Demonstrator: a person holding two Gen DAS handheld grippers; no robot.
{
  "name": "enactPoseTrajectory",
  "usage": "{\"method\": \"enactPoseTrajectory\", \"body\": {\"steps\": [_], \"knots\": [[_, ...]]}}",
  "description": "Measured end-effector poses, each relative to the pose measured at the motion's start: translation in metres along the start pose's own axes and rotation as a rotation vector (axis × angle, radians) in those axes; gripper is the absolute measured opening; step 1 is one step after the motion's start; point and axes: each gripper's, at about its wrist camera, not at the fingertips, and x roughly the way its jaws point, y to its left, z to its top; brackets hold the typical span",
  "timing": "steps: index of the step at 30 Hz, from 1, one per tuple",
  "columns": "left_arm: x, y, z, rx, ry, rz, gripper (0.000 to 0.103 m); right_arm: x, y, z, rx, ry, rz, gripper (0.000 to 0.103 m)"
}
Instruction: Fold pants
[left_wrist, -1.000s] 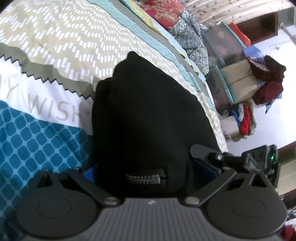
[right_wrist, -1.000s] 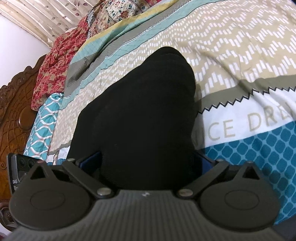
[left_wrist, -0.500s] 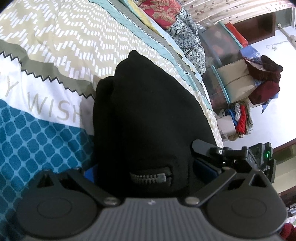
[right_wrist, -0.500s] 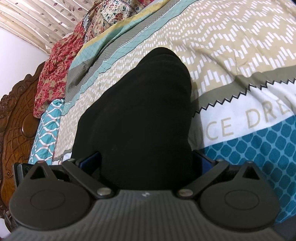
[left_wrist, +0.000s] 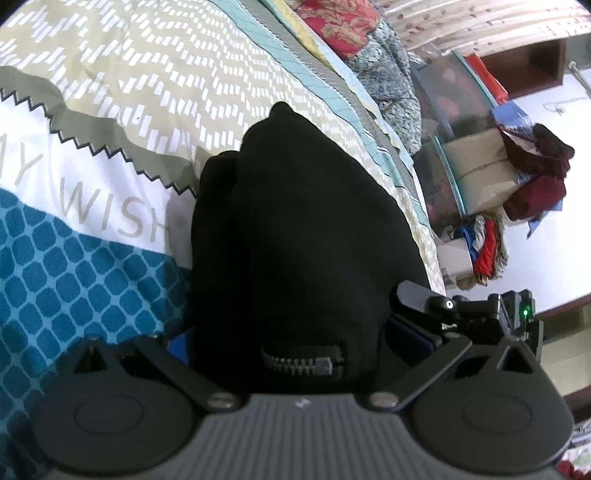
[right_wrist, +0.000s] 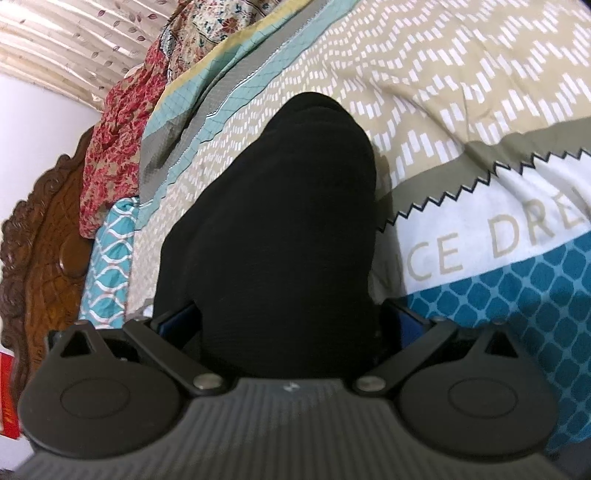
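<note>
Left wrist view, left to right: patterned bedspread (left_wrist: 92, 236), lettered band and blue lattice toward the near edge; black pants (left_wrist: 303, 236), bunched, zipper (left_wrist: 301, 363) near the tool; left gripper (left_wrist: 295, 343), jaws clamped on the zippered part; stacked boxes and clothes (left_wrist: 491, 192) beyond the bed's far edge.

Right wrist view, left to right: carved wooden headboard (right_wrist: 40, 251); floral cushions (right_wrist: 122, 122); pants (right_wrist: 280, 229) draped forward over mid-bed; right gripper (right_wrist: 291, 325), jaws pinching the black cloth. Both grips appear to hold one edge taut, likely to carry a fold across.
</note>
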Motion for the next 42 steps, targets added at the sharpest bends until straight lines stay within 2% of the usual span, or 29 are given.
{"method": "enactPoseTrajectory", "body": {"steps": [5, 6, 7, 8, 12, 15, 20, 23, 28, 32, 38, 42], "knots": [[0.002, -0.004, -0.002, 0.003, -0.019, 0.022, 0.101, -0.003, -0.003, 0.000, 0.049, 0.005, 0.019, 0.103], [0.002, -0.004, -0.003, 0.003, -0.025, 0.030, 0.094, -0.003, 0.000, -0.002, 0.038, 0.001, 0.012, 0.103], [0.002, -0.006, -0.004, 0.005, -0.034, 0.049, 0.088, -0.002, 0.004, -0.004, 0.017, 0.003, 0.003, 0.087], [0.002, -0.007, -0.005, 0.012, -0.038, 0.070, 0.076, 0.000, 0.008, -0.006, -0.006, 0.020, 0.000, 0.073], [-0.004, -0.008, -0.007, 0.016, -0.056, 0.060, 0.054, -0.001, 0.022, -0.013, -0.056, 0.024, -0.042, 0.061], [-0.016, -0.025, -0.008, 0.059, -0.086, 0.080, 0.046, -0.009, 0.041, -0.017, -0.133, -0.006, -0.049, 0.056], [-0.043, -0.053, 0.008, 0.086, -0.176, 0.053, 0.046, -0.026, 0.066, -0.011, -0.200, -0.087, 0.051, 0.054], [-0.058, -0.071, 0.028, 0.140, -0.237, 0.044, 0.046, -0.031, 0.083, 0.005, -0.244, -0.137, 0.103, 0.054], [-0.067, -0.093, 0.091, 0.234, -0.328, 0.072, 0.046, -0.017, 0.110, 0.052, -0.350, -0.233, 0.154, 0.054], [-0.056, -0.102, 0.152, 0.279, -0.381, 0.117, 0.046, 0.011, 0.122, 0.104, -0.393, -0.314, 0.180, 0.054], [-0.017, -0.076, 0.223, 0.229, -0.409, 0.192, 0.046, 0.078, 0.107, 0.171, -0.384, -0.348, 0.189, 0.054], [0.025, -0.031, 0.252, 0.155, -0.340, 0.253, 0.046, 0.127, 0.081, 0.199, -0.335, -0.298, 0.115, 0.054]]}}
